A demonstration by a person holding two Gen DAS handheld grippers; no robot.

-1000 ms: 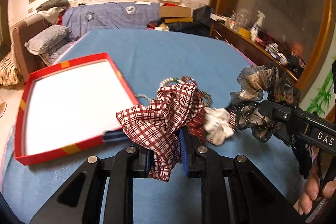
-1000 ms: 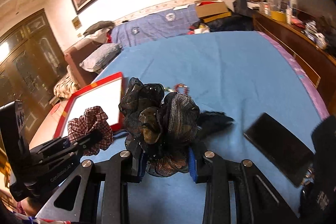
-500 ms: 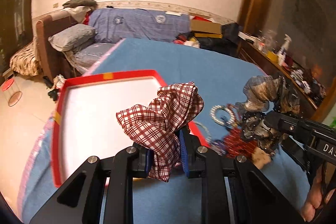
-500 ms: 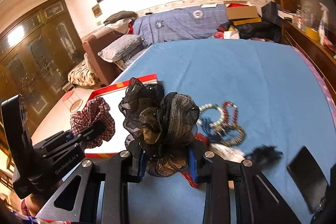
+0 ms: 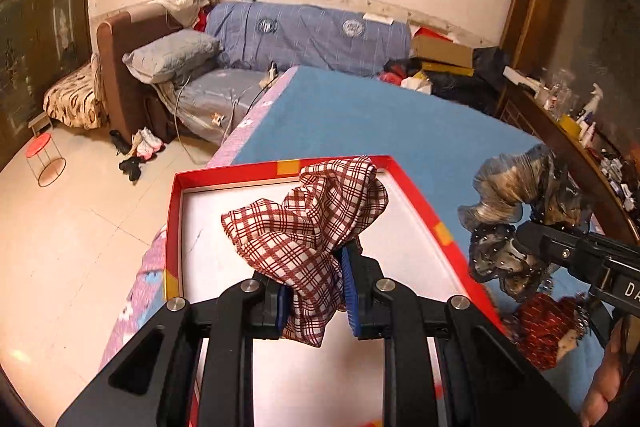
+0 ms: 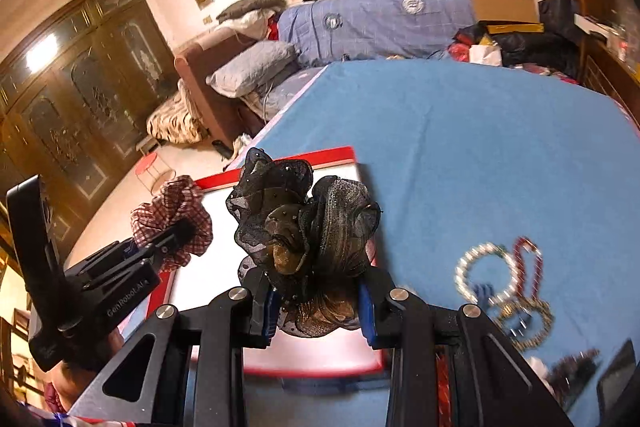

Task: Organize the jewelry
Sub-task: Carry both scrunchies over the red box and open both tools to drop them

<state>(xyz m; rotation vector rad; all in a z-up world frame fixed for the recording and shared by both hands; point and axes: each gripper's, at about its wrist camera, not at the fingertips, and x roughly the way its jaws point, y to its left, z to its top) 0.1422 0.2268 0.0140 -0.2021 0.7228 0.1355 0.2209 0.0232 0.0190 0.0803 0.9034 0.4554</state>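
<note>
Item one, the bed (image 5: 360, 115): a large surface under a plain blue cover, carrying everything listed below. Item two, the red tray (image 5: 416, 195): a shallow rectangular box with red walls, yellow patches on the rim and a bare white floor, lying on the bed at its near corner beside the drop to the tiled floor; this is your landmark for the rest. Item three, the dark scrunchie (image 6: 304, 227): black and bronze gauze with small sequins, gathered in heavy ruffles, carried in your right gripper (image 6: 316, 311), whose blue-padded fingers are clamped on its lower folds; it hangs in the air over the tray's right-hand wall, clear of the floor of the tray. Item four, the plaid scrunchie (image 5: 308, 227): red and white checked cloth, carried in your left gripper (image 5: 316, 299), fingers pressed tight on the bunched fabric; it is held above the middle of the tray, towards its far wall, not touching the white floor. Item five, the loose jewelry, all on the blue cover to the right of the tray and well apart from it: a pearl bracelet (image 6: 476, 271), a red bead bracelet (image 6: 532, 263) just beside it on the side away from the tray, and a gold chain bracelet (image 6: 532, 323) nearer you, overlapping the pearl one; the view there is blurred. Item six, a red patterned cloth piece (image 5: 540, 331) on the cover beside the tray's near right corner, partly hidden behind your right gripper.
</note>
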